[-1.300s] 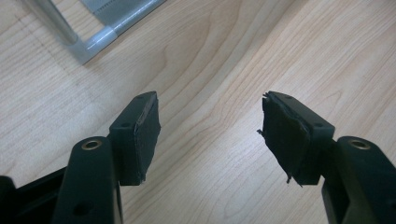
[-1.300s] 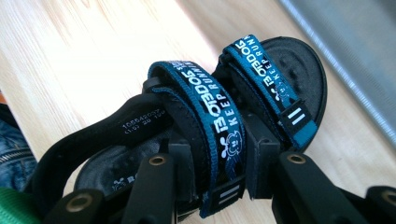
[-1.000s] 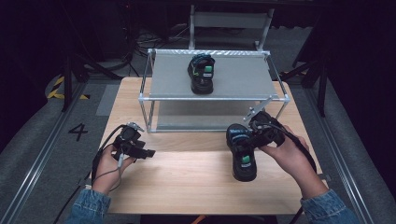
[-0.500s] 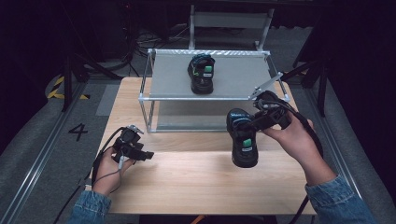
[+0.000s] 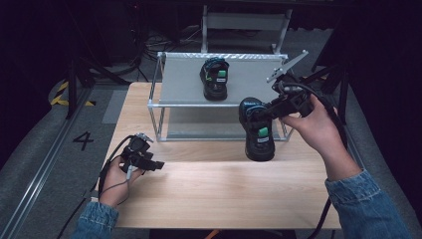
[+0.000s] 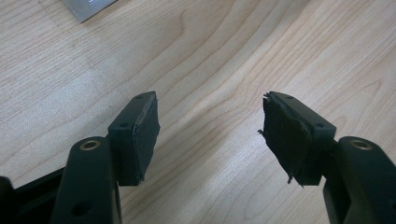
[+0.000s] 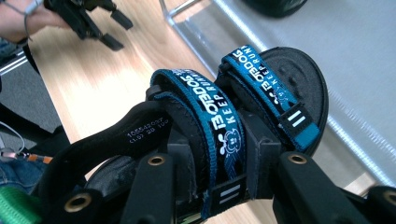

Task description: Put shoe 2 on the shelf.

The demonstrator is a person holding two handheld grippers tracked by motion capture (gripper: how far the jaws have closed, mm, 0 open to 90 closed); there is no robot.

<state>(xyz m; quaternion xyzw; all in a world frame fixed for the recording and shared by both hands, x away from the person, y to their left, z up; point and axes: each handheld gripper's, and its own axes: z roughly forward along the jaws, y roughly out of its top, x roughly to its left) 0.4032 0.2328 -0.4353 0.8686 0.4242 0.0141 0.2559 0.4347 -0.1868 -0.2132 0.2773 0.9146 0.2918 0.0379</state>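
A black shoe with blue straps [image 5: 260,137] hangs in the air in front of the rack, heel up and toe down. My right gripper [image 5: 259,113] is shut on its upper. In the right gripper view the jaws clamp the strapped tongue of the shoe [image 7: 219,112], and the right gripper [image 7: 217,144] pinches it from both sides. A second black shoe [image 5: 214,78] stands on the rack's grey top shelf [image 5: 249,79]. My left gripper [image 5: 148,162] rests low at the table's left and stands open. In its own view the left gripper [image 6: 210,135] has only bare wood between the pads.
The metal-framed rack [image 5: 169,105] stands at the far half of the wooden table [image 5: 224,194]; a lower shelf lies under the grey top. A metal chair frame [image 5: 244,20] stands behind it. Dark floor and cables surround the table. The left gripper [image 7: 100,23] appears far off in the right gripper view.
My right hand has lifted the shoe off the table, up and toward the rack's top shelf. The left hand and its gripper have stayed where they were.
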